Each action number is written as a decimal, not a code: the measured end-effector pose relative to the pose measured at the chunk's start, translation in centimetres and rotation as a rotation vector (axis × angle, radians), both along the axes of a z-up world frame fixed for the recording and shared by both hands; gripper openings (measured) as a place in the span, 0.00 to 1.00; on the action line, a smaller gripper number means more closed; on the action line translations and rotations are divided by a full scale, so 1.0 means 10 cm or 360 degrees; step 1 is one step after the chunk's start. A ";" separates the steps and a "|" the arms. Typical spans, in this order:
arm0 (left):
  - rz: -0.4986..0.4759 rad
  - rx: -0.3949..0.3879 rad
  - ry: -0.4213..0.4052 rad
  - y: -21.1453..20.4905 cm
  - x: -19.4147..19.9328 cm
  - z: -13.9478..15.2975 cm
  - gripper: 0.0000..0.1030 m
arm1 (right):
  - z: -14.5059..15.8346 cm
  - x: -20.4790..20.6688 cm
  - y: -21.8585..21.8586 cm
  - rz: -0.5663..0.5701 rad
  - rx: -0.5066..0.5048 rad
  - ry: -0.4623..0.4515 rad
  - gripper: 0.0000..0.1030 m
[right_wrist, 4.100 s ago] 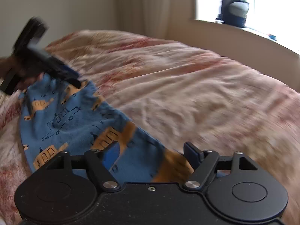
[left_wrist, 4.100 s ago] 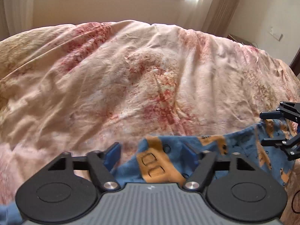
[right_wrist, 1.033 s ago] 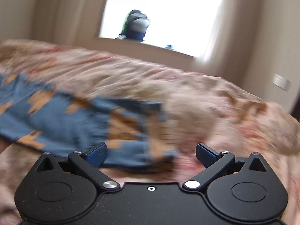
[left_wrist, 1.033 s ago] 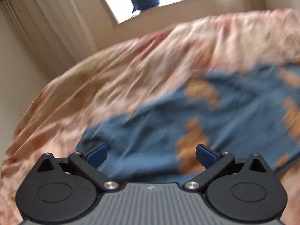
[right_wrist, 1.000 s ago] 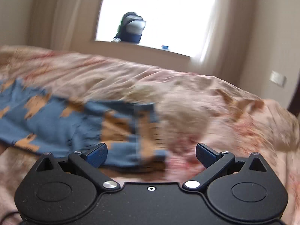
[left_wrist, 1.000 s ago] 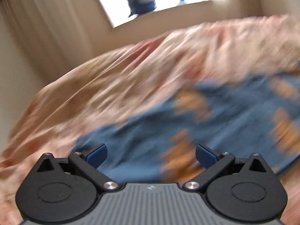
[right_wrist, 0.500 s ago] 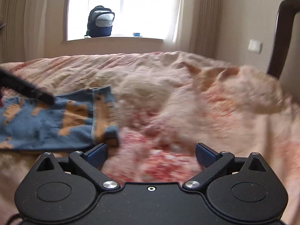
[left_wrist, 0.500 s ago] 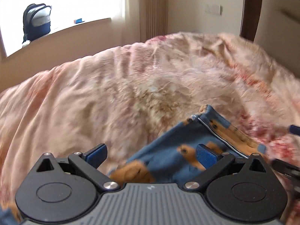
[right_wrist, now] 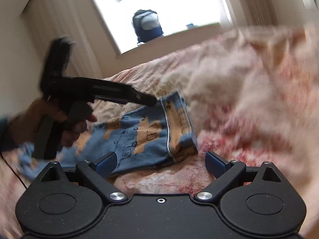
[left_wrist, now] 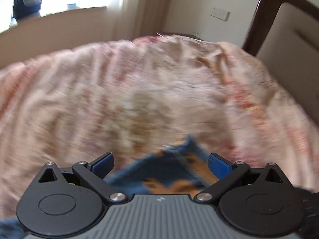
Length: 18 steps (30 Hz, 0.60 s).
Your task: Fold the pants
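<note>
Evidently poised to grab the waistband, both the left gripper [left_wrist: 160, 164] and right gripper [right_wrist: 160, 162] hover, jaws apart, over the blue patterned pants [right_wrist: 147, 135] lying on the bed [right_wrist: 249, 99].

Open pink-and-red floral bedspread [right_wrist: 249, 103] seen ahead and right of wide-open right gripper [right_wrist: 160, 162]; passage unobstructed there. Left side blocked by black pistol-grip left gripper [right_wrist: 151, 101] held in hand [right_wrist: 39, 123], tip at upper corner of blue patterned fabric pants [right_wrist: 147, 137]. From left wrist, wide-open jaws straddle pants corner [left_wrist: 179, 171]; bare bedspread [left_wrist: 119, 91] beyond. Far right bounded by dark wooden headboard frame [left_wrist: 261, 14]; far edge by beige windowsill wall [left_wrist: 59, 29].
</note>
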<state>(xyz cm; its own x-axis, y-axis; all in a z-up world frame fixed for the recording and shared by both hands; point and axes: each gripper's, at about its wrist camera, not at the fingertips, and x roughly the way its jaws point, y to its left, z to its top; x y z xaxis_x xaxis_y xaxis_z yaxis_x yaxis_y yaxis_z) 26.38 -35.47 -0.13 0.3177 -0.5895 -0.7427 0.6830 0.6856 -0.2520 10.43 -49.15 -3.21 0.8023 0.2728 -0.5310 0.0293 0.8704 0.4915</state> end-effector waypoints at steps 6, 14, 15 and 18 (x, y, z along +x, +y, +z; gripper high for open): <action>-0.0015 -0.0129 0.0326 -0.22 0.06 -0.07 1.00 | -0.06 0.10 -0.09 -0.0127 0.0223 -0.0031 0.99; -0.0048 -0.0179 0.0456 -0.34 0.10 -0.05 0.80 | -0.14 0.05 -0.02 -0.0379 0.0329 -0.0040 0.70; -0.0051 -0.0185 0.0457 -0.35 0.10 -0.04 0.76 | -0.14 0.04 -0.02 -0.0412 0.0324 -0.0031 0.57; -0.0064 -0.0213 0.0510 -0.36 0.11 -0.01 0.68 | -0.17 0.02 -0.02 -0.0484 0.0281 0.0008 0.28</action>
